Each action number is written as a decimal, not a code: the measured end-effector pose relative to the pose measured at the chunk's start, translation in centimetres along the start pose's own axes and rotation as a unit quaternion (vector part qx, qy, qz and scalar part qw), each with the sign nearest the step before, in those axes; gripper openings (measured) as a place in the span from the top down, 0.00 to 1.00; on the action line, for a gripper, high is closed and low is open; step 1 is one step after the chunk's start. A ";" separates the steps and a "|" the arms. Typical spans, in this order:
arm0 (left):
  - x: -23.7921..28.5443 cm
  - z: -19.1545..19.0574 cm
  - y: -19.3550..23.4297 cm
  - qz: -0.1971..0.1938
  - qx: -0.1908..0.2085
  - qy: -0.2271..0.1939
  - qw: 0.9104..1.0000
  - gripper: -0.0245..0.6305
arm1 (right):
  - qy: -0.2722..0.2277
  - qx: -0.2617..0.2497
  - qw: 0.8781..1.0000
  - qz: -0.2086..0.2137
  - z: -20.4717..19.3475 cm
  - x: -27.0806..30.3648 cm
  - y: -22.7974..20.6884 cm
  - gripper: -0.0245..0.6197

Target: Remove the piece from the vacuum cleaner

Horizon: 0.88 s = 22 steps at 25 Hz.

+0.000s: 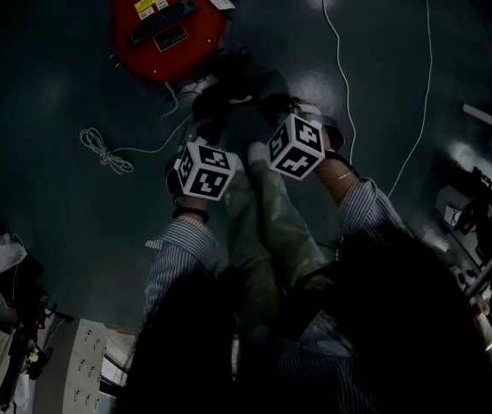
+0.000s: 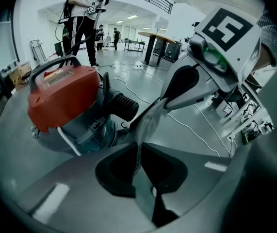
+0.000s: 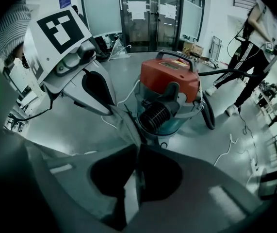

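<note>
Red vacuum cleaner [image 1: 168,24] stands on grey floor [image 1: 56,84], ribbed port facing the grippers. L gripper [image 2: 139,147] & R gripper [image 3: 137,148] sit side by side near it, both jaws clenched on one thin grey mesh piece [image 2: 149,123] spanning btwn them; can't tell if piece touches vac

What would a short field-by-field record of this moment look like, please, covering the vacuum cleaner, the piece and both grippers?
vacuum cleaner: red lid, standing on the floor, apart from both grippers
piece: thin grey sheet, off the vacuum cleaner, held between the two grippers
left gripper: shut on one end of the piece
right gripper: shut on the other end
white cable: loose on the floor beside the vacuum cleaner
</note>
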<state>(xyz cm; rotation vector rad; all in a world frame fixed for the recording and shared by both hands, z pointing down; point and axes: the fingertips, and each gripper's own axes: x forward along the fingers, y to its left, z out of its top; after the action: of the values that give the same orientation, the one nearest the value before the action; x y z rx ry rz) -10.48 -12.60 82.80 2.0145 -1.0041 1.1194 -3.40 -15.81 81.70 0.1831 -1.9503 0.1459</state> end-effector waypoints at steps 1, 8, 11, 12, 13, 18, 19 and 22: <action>0.0 -0.3 -0.3 -0.002 0.005 0.002 1.000 0.92 | 0.001 -0.002 1.000 0.001 -0.3 0.0 0.3 0.93; -0.6 -0.9 -1.8 -0.008 0.015 0.004 1.000 0.92 | 0.000 -0.003 1.000 0.002 -1.1 -0.9 1.3 0.93; -1.5 -0.7 -2.2 -0.015 0.007 0.001 1.000 0.92 | -0.005 -0.003 1.000 0.001 -0.6 -1.7 1.4 0.93; -2.0 -0.5 -2.2 -0.014 0.002 -0.002 1.000 0.92 | -0.007 -0.004 1.000 0.002 -0.4 -2.2 1.4 0.93; -2.6 -0.3 -2.2 -0.013 -0.004 -0.006 1.000 0.92 | -0.010 -0.005 1.000 0.002 -0.1 -2.7 1.5 0.93; -6.6 2.0 -2.5 -0.007 -0.022 -0.028 0.999 0.92 | -0.028 0.009 1.000 0.006 1.8 -6.9 1.6 0.93; -7.7 2.6 -2.8 -0.007 -0.024 -0.032 0.999 0.92 | -0.032 0.011 0.999 0.005 2.3 -8.2 1.6 0.93; -11.6 4.6 -3.8 -0.014 -0.025 -0.044 0.999 0.92 | -0.043 0.015 0.999 0.000 4.0 -12.8 1.6 0.93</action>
<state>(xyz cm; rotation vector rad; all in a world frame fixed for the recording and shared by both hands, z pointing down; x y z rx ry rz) -9.48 -10.62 69.95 2.0466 -1.0331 0.9899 -2.57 -14.22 68.34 0.2137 -2.0348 0.1698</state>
